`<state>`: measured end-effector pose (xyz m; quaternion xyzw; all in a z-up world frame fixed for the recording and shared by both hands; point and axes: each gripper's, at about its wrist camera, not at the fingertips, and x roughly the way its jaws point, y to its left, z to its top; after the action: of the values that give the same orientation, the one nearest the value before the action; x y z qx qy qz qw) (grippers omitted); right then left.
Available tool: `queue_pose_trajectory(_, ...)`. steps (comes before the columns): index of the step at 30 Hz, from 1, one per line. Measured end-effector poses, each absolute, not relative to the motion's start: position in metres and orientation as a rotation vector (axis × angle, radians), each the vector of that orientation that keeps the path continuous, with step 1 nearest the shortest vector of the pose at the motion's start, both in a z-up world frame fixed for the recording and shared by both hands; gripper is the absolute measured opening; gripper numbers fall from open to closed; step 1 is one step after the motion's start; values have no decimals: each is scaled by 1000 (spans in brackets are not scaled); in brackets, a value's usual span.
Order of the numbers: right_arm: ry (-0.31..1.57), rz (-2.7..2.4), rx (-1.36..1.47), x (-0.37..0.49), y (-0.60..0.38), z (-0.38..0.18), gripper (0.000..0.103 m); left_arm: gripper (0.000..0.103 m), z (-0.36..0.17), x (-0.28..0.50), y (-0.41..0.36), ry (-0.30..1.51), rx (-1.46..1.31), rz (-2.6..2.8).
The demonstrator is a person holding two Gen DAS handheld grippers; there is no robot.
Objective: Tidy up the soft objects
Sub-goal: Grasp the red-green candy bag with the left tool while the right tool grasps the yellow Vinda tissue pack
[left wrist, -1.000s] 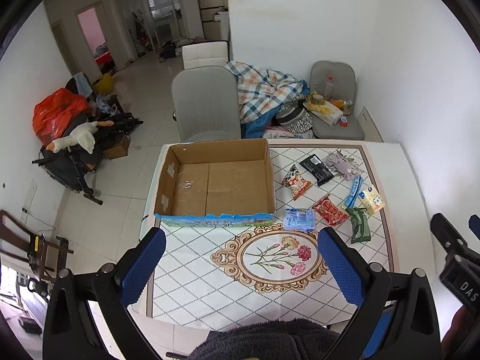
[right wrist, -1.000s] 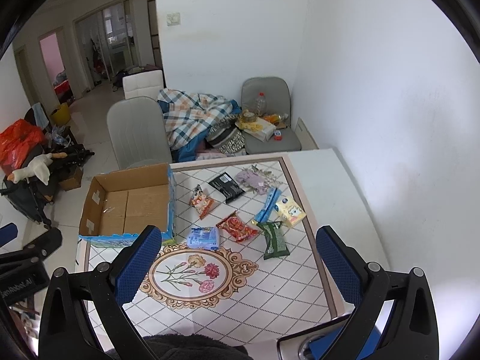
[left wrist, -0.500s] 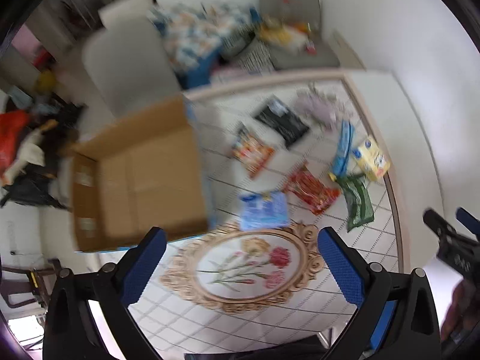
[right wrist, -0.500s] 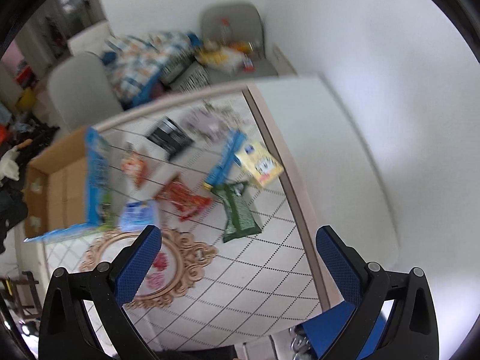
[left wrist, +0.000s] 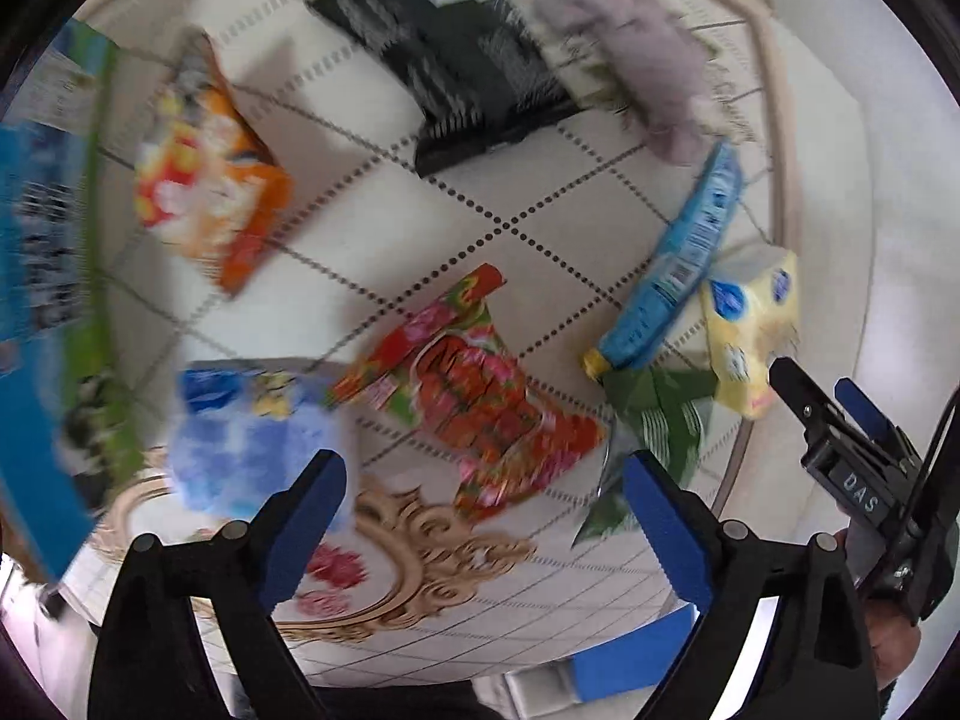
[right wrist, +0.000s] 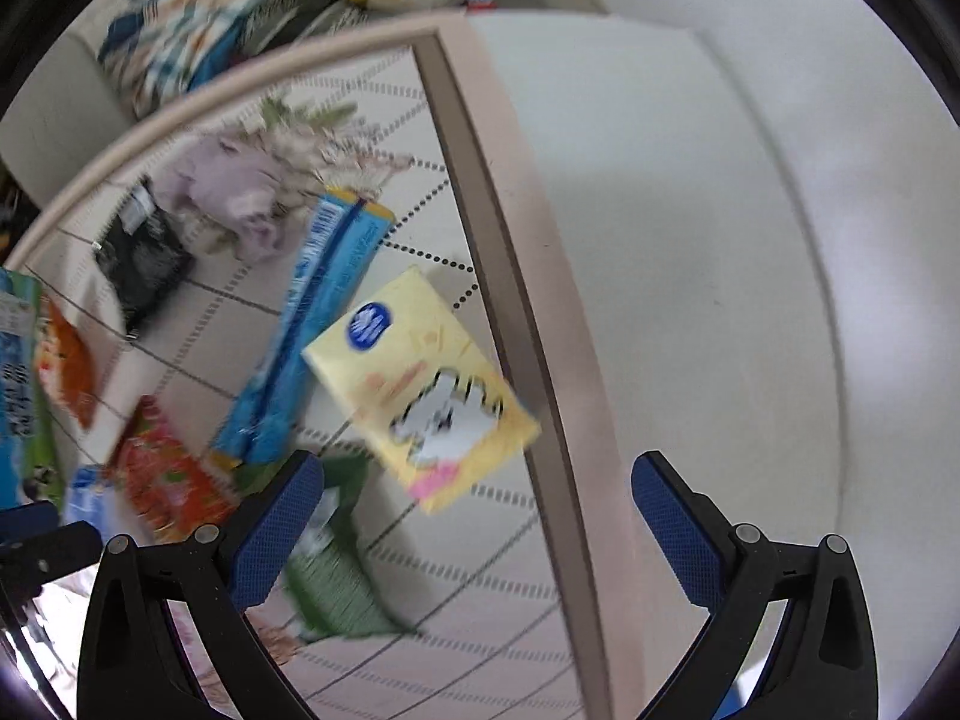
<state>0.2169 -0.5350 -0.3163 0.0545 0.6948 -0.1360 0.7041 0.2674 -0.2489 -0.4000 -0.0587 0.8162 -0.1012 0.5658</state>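
My left gripper hovers over a red flowered packet on the tiled table; its jaws are closing, with nothing pressed between the pads. A blue tissue pack lies by its left finger and a green packet by its right. My right gripper stands open above a yellow tissue pack, without touching it. A long blue packet, the green packet and the red packet lie to the left. The right gripper also shows beside the yellow pack.
An orange snack bag, a black packet and a purple cloth lie farther back. The cardboard box's printed wall rises at the left. The table's plain white margin runs along the right.
Both grippers have dropped from high above the table and tipped downward, close over the packets. The left jaws have narrowed a little. The room and chairs have left the view.
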Motion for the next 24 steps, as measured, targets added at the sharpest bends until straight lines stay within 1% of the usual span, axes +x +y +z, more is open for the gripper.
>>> queue_pose_trajectory(3,1588,-266,99,228,-539,-338,103,94,-422,271,-251,1964,-173,-199)
queue_pose_trajectory(6,1612,-188,164,236,-540,-355,103,92,-433,268,-254,1986,-163,-176)
queue_pose_trajectory(7,1618,-183,165,239,-540,-360,101,81,-435,268,-255,1986,-156,-175)
queue_pose_trajectory(8,1626,-181,157,242,-540,-365,98,72,-436,266,-259,1987,-140,-179)
queue_pose_trajectory(9,1634,-175,159,243,-539,-369,97,61,-438,264,-263,1994,-130,-196)
queue_pose_trajectory(11,1655,-169,164,246,-538,-377,96,59,-437,262,-269,1985,-98,-206)
queue_pose_trajectory(12,1660,-169,167,247,-539,-382,88,57,-434,262,-273,1962,-62,-210)
queue_pose_trajectory(13,1670,-172,172,248,-539,-388,86,55,-432,261,-275,1950,-41,-214)
queue_pose_trajectory(15,1665,-174,193,248,-539,-393,76,52,-428,260,-279,1922,-1,-220)
queue_pose_trajectory(17,1665,-200,227,245,-540,-396,74,49,-423,257,-285,1894,44,-231)
queue_pose_trajectory(18,1659,-207,259,242,-541,-407,73,44,-424,253,-290,1880,63,-233)
queue_pose_trajectory(19,1654,-211,295,239,-540,-409,72,42,-420,252,-292,1866,78,-236)
queue_pose_trajectory(21,1651,-240,325,231,-540,-410,70,40,-404,251,-297,1823,112,-241)
queue_pose_trajectory(24,1614,-266,362,218,-540,-400,70,39,-374,247,-300,1748,130,-263)
